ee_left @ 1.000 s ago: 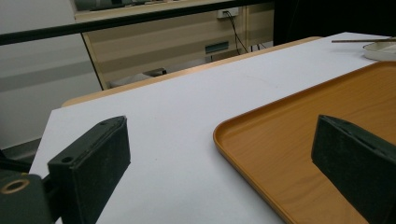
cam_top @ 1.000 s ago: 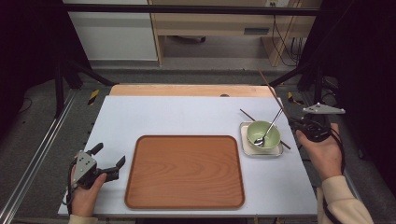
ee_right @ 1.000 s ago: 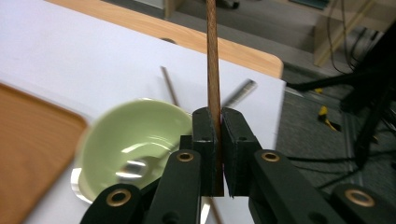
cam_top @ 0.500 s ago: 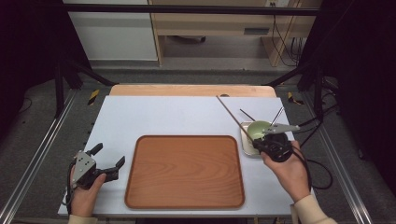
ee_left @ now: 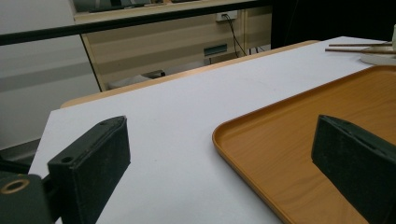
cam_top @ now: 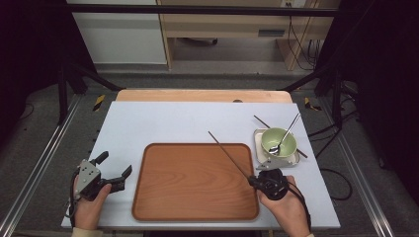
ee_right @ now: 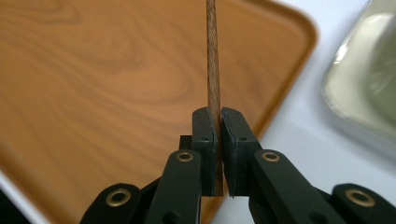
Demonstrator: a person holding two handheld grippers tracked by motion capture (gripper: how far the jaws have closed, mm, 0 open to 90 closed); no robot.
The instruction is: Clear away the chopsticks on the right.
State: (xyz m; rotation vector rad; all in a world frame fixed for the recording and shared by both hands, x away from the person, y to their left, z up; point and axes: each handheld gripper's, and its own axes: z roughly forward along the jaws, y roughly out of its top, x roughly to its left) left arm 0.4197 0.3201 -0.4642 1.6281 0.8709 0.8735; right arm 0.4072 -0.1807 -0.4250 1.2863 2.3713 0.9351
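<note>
nearest edge, left: left gripper (cam_top: 114,174) held in hand just off the tray's left rim, jaws spread wide, nothing between them; in left gripper view, bare white table (ee_left: 187,126) and tray corner between the two black pads.

nearest edge, right: right gripper (cam_top: 253,180) at the tray's near right corner, jaws pinched tight on one brown chopstick (cam_top: 230,157); in right gripper view, stick clamped upright between the pads (ee_right: 213,70), wood-grain tray (ee_right: 93,70) beneath and to the left.

mid-table: chopstick slanting from the gripper up and left across the tray's right part, far tip past the tray's far rim; touching the tray or raised above it, hard to tell from above.

further right: pale square dish (cam_top: 294,159) just beside the tray, green bowl (cam_top: 271,139) on it, spoon (cam_top: 285,134) leaning in the bowl, handle up to the right.

beyond: second chopstick (cam_top: 261,120) lying slantwise behind the bowl, partly hidden by it. wooden table edge (cam_top: 202,96) farthest.
</note>
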